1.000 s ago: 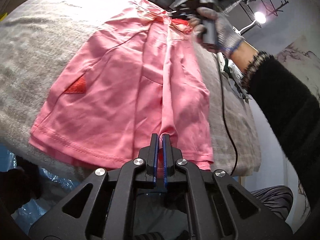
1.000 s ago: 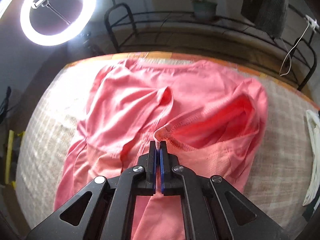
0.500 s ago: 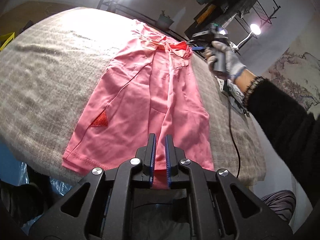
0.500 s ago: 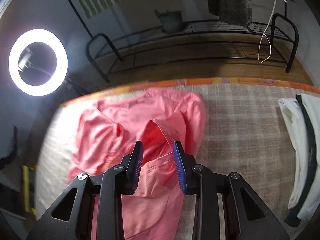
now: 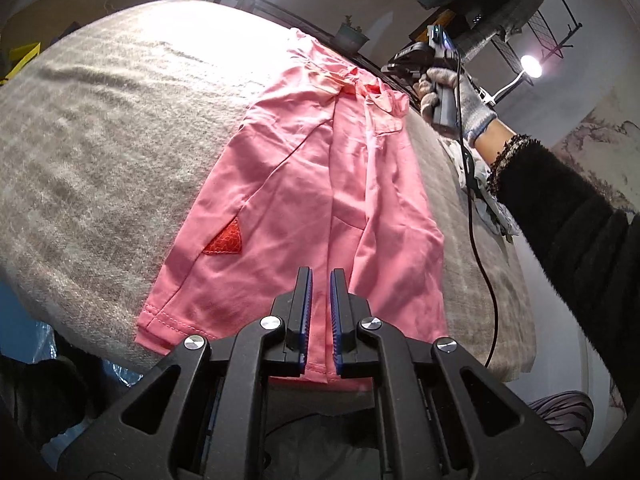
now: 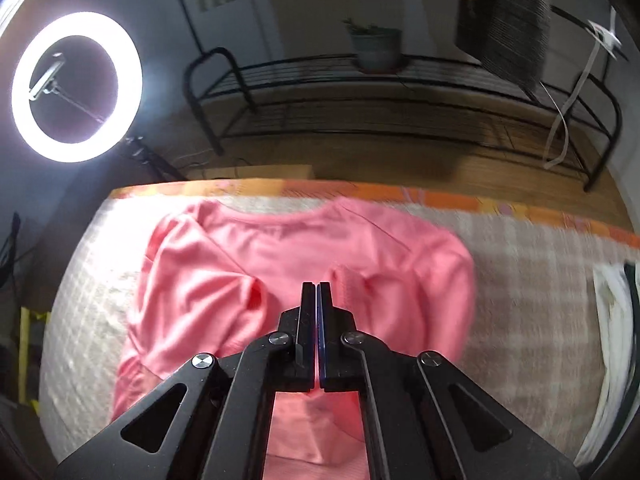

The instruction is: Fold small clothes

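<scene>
A pink small shirt [image 5: 320, 200] lies flat on the grey cloth-covered table [image 5: 100, 140], folded lengthwise, with a red triangle patch [image 5: 226, 242] near its hem. My left gripper [image 5: 320, 276] hovers above the near hem, jaws slightly apart, holding nothing. In the right wrist view the shirt [image 6: 280, 264] shows its collar end with bunched sleeves. My right gripper [image 6: 316, 286] is shut and empty above it. In the left wrist view the right gripper [image 5: 424, 60] is held in a gloved hand beyond the shirt's far end.
A ring light [image 6: 76, 88] stands at the left. A black metal rack [image 6: 400, 96] with a potted plant [image 6: 374, 50] stands behind the table. White and black folded clothes [image 6: 616, 320] lie at the right edge. A black cable [image 5: 476, 240] runs over the table.
Both grippers let go of the shirt and lifted away. The left jaws opened slightly. The right jaws opened, then shut again empty. The shirt now lies flat.
</scene>
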The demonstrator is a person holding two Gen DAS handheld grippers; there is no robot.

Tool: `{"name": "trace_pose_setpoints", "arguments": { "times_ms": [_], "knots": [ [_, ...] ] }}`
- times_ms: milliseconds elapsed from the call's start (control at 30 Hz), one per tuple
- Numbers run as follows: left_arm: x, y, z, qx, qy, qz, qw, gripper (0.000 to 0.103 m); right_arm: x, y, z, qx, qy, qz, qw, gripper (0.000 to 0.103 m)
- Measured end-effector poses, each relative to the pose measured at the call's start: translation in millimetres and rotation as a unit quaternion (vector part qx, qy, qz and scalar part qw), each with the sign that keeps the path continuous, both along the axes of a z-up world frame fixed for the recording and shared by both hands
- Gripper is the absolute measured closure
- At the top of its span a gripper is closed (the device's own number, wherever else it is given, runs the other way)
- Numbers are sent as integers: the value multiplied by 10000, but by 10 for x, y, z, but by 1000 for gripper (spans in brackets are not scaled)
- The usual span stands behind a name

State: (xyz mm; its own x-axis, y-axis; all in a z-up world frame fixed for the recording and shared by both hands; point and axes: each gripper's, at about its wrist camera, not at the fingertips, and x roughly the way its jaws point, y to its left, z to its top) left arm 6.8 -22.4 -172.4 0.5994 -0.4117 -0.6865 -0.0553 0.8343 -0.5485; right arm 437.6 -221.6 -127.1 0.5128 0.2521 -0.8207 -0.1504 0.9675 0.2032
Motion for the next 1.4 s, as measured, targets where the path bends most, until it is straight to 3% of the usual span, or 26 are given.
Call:
{"name": "trace_pose_setpoints", "arguments": {
  "times_ms": [67,167,333,533,800,867,933,1000,1100,1267,1400],
  "knots": [
    [21,14,-13,-15,24,35,10000,98,44,-5,3,-200,-24,-272,9994,101],
    [36,55,-15,-41,22,98,9999,98,92,-199,-47,172,99,-671,9976,95],
    [12,88,50,-72,-85,45,9999,98,-208,-535,-34,619,78,-932,9937,94],
    [-121,127,234,57,-385,-27,9992,98,-1053,-762,232,864,54,-786,9931,94],
    [-275,359,545,486,-752,-33,9960,94,-2609,-798,385,1131,329,-446,9920,94],
    [-281,465,577,565,-676,-142,9960,84,-2984,-765,310,1171,537,-363,9910,94],
    [-274,585,582,597,-545,-262,9964,73,-3308,-749,211,1222,715,-299,9895,85],
    [-254,684,555,703,-386,-386,9960,71,-3600,-727,76,1273,900,-273,9874,66],
    [-190,771,412,828,-44,-535,9951,71,-3875,-674,-75,1404,1151,-180,9832,65],
    [-55,876,-27,179,829,-488,9952,71,-4167,-553,-306,1619,1479,13,9757,65],
    [-20,887,-203,96,1108,-381,9931,71,-4307,-469,-441,1782,1699,82,9692,65]
  ]
}}
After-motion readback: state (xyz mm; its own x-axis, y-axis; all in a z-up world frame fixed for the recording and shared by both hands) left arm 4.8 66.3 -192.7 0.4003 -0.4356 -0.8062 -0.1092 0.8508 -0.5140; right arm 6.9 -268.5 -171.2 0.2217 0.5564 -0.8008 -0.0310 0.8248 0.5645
